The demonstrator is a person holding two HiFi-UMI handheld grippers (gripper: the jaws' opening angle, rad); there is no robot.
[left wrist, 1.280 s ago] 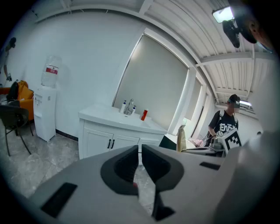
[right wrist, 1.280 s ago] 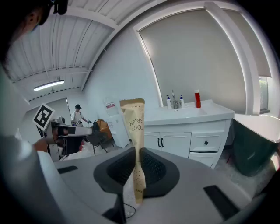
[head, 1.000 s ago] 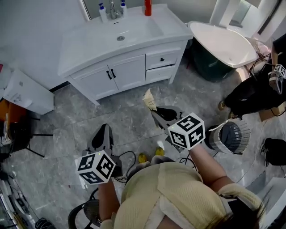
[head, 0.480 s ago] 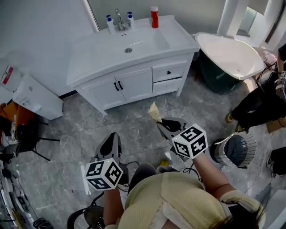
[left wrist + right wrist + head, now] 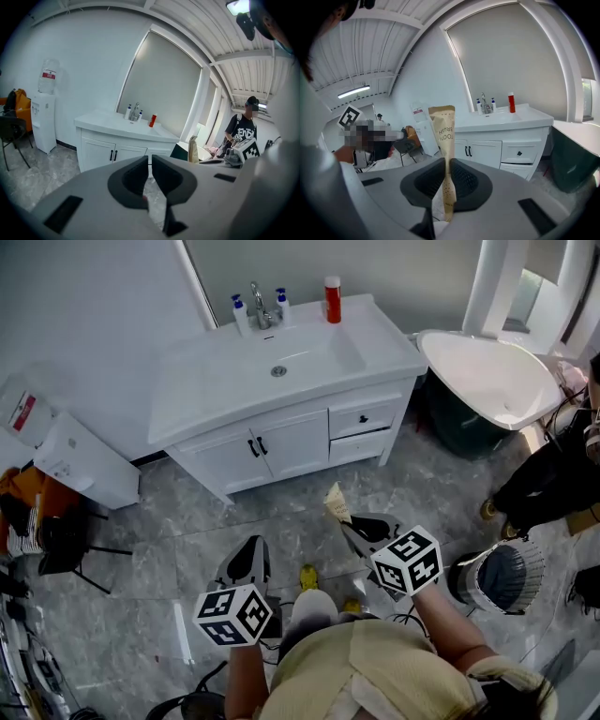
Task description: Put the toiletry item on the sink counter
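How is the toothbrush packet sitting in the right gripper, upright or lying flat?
Upright: the toothbrush packet stands vertically, pinched between the right gripper's shut jaws.

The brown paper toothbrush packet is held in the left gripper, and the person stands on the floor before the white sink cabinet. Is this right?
Not fully. The toothbrush packet is held in the right gripper, whose jaws are shut on it, as the right gripper view shows; the left gripper holds nothing. The person does stand before the white sink cabinet.
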